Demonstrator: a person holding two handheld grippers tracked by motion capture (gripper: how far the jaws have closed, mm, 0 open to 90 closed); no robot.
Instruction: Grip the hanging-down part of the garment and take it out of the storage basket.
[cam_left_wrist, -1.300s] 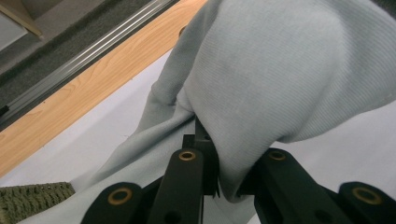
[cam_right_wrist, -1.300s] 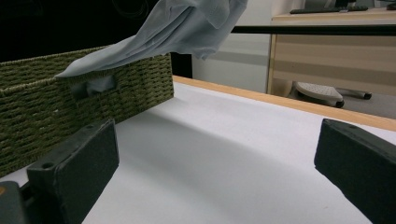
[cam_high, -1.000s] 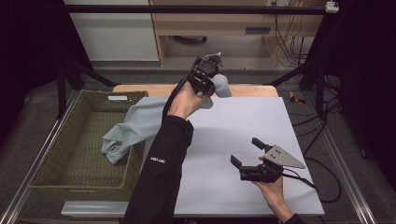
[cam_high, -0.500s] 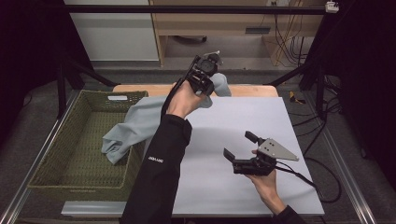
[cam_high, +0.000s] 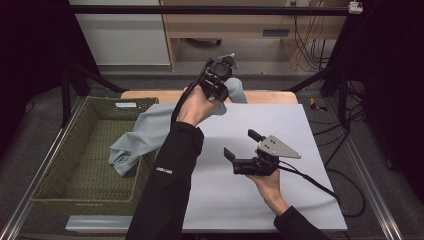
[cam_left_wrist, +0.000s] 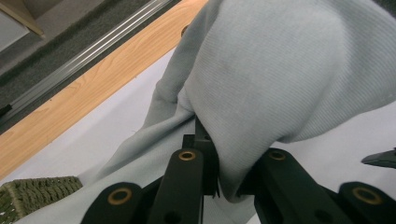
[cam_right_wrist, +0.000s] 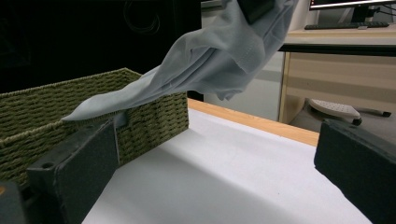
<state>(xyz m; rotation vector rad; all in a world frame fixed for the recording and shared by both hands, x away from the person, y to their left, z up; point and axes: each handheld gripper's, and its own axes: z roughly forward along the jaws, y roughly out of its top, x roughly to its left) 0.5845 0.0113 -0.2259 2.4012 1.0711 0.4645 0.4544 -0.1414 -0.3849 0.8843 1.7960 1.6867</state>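
A light grey-blue cloth (cam_high: 150, 130) hangs from my left gripper (cam_high: 220, 90), which is raised over the far edge of the table. The cloth's lower end drapes over the rim of the green woven basket (cam_high: 85, 165). In the left gripper view the black jaws (cam_left_wrist: 212, 186) are shut on a fold of the cloth (cam_left_wrist: 280, 70). My right gripper (cam_high: 242, 144) hovers over the white table top (cam_high: 280, 200) with its jaws wide open and nothing between them. In the right gripper view, my right gripper (cam_right_wrist: 217, 177) faces the hanging cloth (cam_right_wrist: 210, 56) and the basket (cam_right_wrist: 46, 116).
The basket stands off the table's left side, level with its top. A wooden strip (cam_high: 270, 96) runs along the table's far edge. A cable (cam_high: 310, 180) trails from the right gripper across the table's right part. Dark frame posts (cam_high: 345, 75) stand behind.
My right gripper has moved left and away from the person, toward the cloth, rising a little. The left gripper and the cloth have stayed where they were.
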